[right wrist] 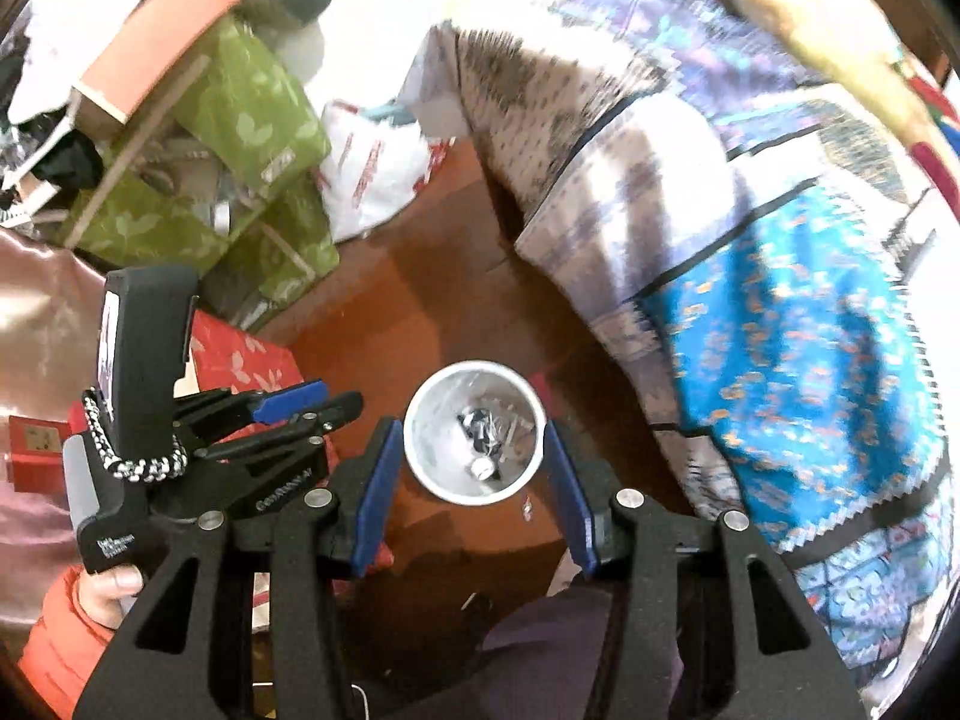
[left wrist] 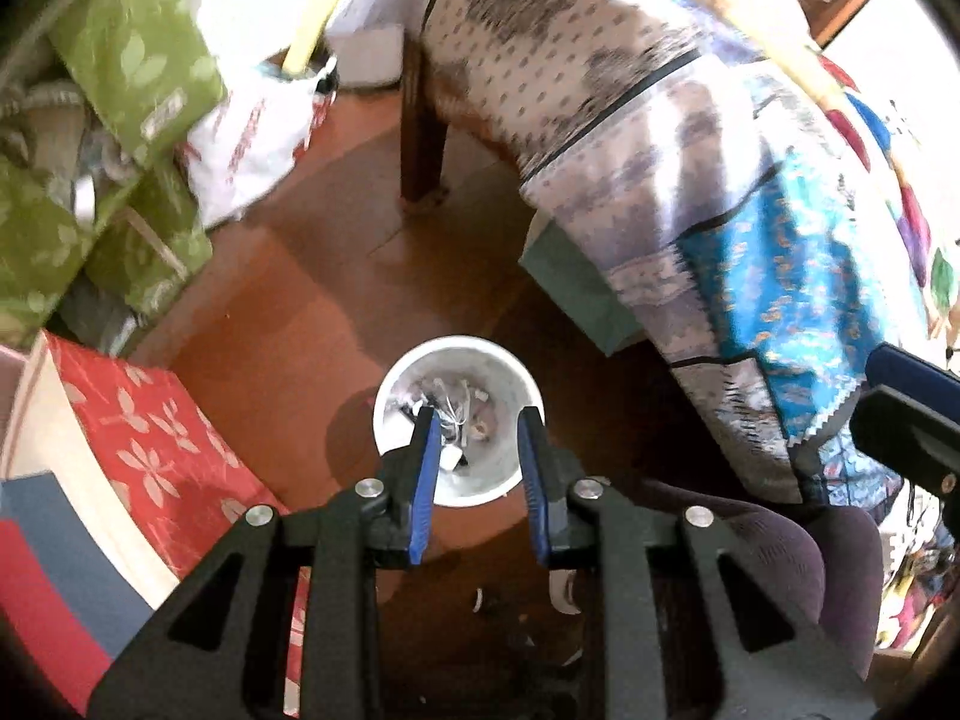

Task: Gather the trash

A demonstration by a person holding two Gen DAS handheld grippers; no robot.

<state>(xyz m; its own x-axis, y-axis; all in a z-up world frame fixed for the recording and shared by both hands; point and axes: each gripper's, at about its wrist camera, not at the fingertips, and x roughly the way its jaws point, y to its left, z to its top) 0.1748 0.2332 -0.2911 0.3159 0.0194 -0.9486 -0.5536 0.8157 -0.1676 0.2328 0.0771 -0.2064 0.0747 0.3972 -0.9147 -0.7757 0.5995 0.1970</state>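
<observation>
Your left gripper point(left wrist: 477, 414) points steeply down with its blue-padded jaws set narrow and nothing between the pads; the gap frames only what lies far below. Directly under those fingertips sits the white bin point(left wrist: 510, 468), seen from above, its mouth open toward you. The tips of both fingers overlap the bin's rim in the left wrist view, though they hang above it rather than touching it. Inside the bin lies the trash point(left wrist: 453, 420), a jumble of pale scraps and dark bits gathered toward the bottom.

Your right gripper point(right wrist: 471, 426) also points down, jaws wider than the left pair and empty. The same white bin point(right wrist: 432, 480) appears between its two pads, with a little room on each side, and the trash point(right wrist: 483, 441) shows as dark and shiny pieces at the bottom. To the left of these jaws you can see your left gripper point(right wrist: 312, 399) from the side, held in your hand point(right wrist: 111, 591) with an orange sleeve point(right wrist: 57, 648) at the wrist.

Under the bin is a reddish-brown floor point(left wrist: 336, 276). Left of the jaws and near them lies a red box with white flowers point(left wrist: 162, 438). Further out on that side are stacked green leaf-print boxes point(left wrist: 138, 54), and a white plastic bag with red print point(left wrist: 252, 138) just beyond them. Right of the jaws and reaching far ahead hangs a patterned cloth in white, grey and bright blue point(left wrist: 750, 276), draped down to the floor. A dark wooden leg point(left wrist: 423, 138) stands beyond the bin, beside the cloth.
</observation>
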